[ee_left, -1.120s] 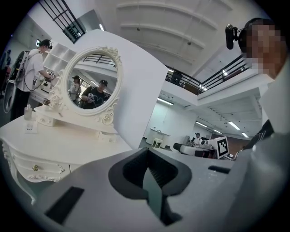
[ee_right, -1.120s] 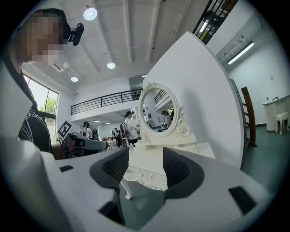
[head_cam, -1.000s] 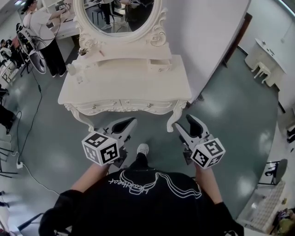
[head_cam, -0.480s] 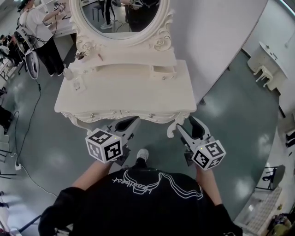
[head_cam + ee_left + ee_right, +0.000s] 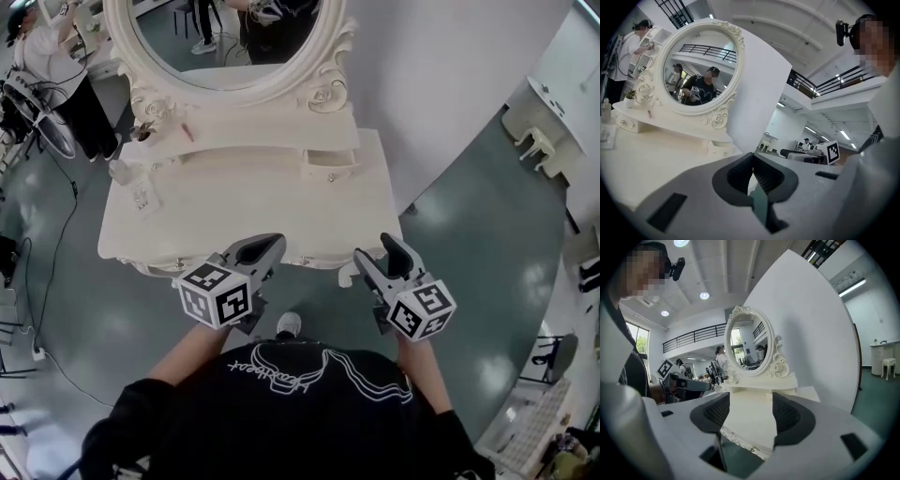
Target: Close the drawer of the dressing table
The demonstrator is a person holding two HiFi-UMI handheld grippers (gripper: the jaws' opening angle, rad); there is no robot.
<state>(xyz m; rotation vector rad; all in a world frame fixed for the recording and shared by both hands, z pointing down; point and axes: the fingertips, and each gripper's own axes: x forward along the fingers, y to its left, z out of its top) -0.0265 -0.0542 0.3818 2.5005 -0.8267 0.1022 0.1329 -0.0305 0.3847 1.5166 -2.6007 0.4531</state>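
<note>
So, biggest thing first: a grey-green floor (image 5: pixel 469 234) with a plain white wall panel (image 5: pixel 441 75) behind everything. Against that panel stands the cream dressing counter (image 5: pixel 253 211), all carved edges and curly legs, with a big oval mirror (image 5: pixel 225 37) on a raised shelf at the back. Off to the left another person (image 5: pixel 56 84) in a white top is busy at a different unit.

The person wearing the camera stands right at the front edge, one tool in each hand, both pointing at the counter. The left tool (image 5: pixel 255 251) is clenched: in its own view the pads of the left tool (image 5: pixel 751 168) meet at the tips with nothing held. The right tool (image 5: pixel 377 251) has just been opening and now sits released, jaws wide apart. In its own view the gap of the right tool (image 5: pixel 750 411) only frames the counter's front corner further off, nothing gripped. From above, both tips sit at the front edge, and I can't tell if either actually touches it.

The drawer (image 5: pixel 328 167) is the little one at the right end of that raised shelf under the mirror, and it looks pulled out a bit. It's well apart from both tools. There's also a small clear bottle (image 5: pixel 120 171) on the left side of the top.
</note>
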